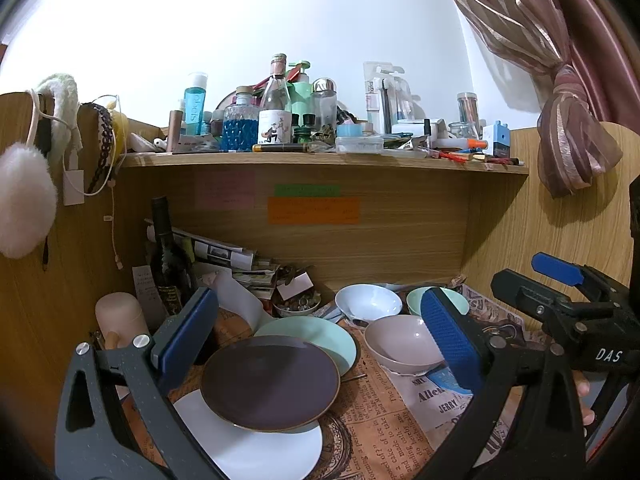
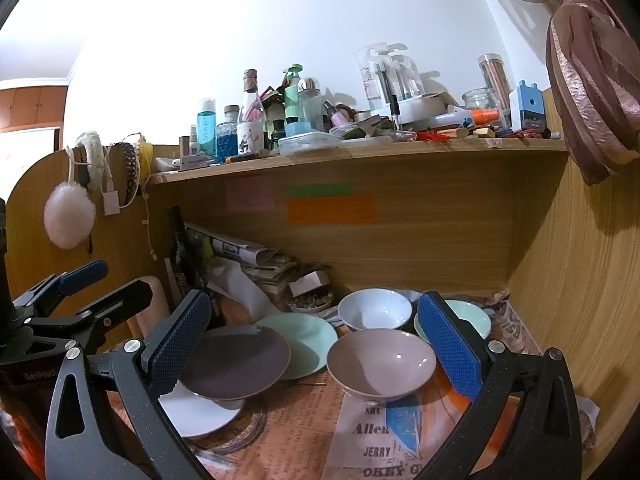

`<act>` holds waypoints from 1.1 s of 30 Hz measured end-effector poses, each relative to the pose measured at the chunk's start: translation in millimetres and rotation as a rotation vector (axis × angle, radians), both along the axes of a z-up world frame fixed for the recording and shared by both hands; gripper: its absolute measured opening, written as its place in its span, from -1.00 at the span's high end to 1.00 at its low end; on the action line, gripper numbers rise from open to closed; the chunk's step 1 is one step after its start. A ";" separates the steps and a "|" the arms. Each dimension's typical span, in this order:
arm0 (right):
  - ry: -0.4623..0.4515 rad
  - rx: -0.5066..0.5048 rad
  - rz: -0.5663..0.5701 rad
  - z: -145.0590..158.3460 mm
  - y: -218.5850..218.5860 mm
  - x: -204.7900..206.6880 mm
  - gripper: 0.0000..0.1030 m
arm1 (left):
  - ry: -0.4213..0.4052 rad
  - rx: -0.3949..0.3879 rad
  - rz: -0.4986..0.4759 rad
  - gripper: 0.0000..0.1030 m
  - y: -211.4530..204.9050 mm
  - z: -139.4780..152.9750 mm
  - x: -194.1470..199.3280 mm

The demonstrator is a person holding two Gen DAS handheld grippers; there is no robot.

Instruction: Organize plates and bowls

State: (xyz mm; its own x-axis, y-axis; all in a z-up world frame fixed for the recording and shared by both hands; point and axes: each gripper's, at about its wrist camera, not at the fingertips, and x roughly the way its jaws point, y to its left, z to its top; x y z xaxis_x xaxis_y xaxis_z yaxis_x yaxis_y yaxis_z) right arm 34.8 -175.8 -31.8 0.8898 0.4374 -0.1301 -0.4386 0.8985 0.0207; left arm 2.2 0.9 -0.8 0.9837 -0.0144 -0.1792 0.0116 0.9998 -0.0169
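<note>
A dark purple plate [image 1: 270,384] rests on a white plate [image 1: 248,440], overlapping a mint plate [image 1: 320,336] behind it. My left gripper [image 1: 320,344] stands open above the purple plate, holding nothing. To the right sit a pink bowl [image 1: 400,346], a white bowl [image 1: 368,302] and a mint bowl [image 1: 416,300]. In the right wrist view my right gripper [image 2: 316,344] is open, its fingers either side of the pink bowl [image 2: 380,364], apart from it. The purple plate [image 2: 236,360], mint plate [image 2: 308,340], white bowl [image 2: 374,308] and mint bowl [image 2: 472,318] lie around it.
Newspaper-print paper [image 1: 384,420] covers the desk. A dark wine bottle [image 1: 168,264], stacked papers [image 1: 240,264] and a small dish of bits [image 1: 298,306] crowd the back left. A cluttered shelf [image 1: 320,158] hangs overhead. Wooden walls close both sides [image 2: 580,300].
</note>
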 end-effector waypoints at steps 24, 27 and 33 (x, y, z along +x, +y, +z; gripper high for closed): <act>0.001 0.002 0.002 0.3 1.3 -4.3 -1.00 | -0.015 0.006 -0.005 -1.00 -3.9 -2.4 -1.4; 0.001 0.002 0.002 0.4 1.2 -4.4 -1.00 | -0.011 0.003 -0.007 -1.00 -3.1 -3.4 -0.8; 0.000 0.005 0.004 0.9 0.5 -3.9 -1.00 | -0.005 -0.002 -0.008 -1.00 -1.2 -5.2 0.7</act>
